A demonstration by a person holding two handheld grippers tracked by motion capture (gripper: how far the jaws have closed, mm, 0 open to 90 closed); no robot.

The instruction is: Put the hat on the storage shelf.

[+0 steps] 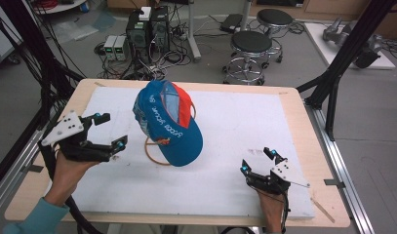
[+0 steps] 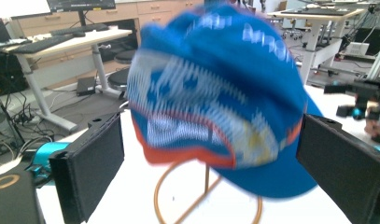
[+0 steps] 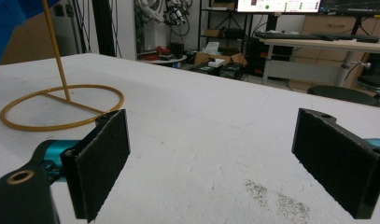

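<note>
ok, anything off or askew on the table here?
The blue cap sits tilted on its gold wire stand, brim end drooping toward the mat. A small dark smudge marks the white mat near the right gripper.

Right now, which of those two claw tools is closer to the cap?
The left gripper. Its open jaws face the blue cap on the gold wire stand, close beside it; the right gripper, also open, sits farther off over bare white board.

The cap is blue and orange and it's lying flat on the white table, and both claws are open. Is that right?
Not quite. The cap is blue and orange, but it sits up on a gold wire stand, as the high view shows. The left claw and right claw are open.
</note>
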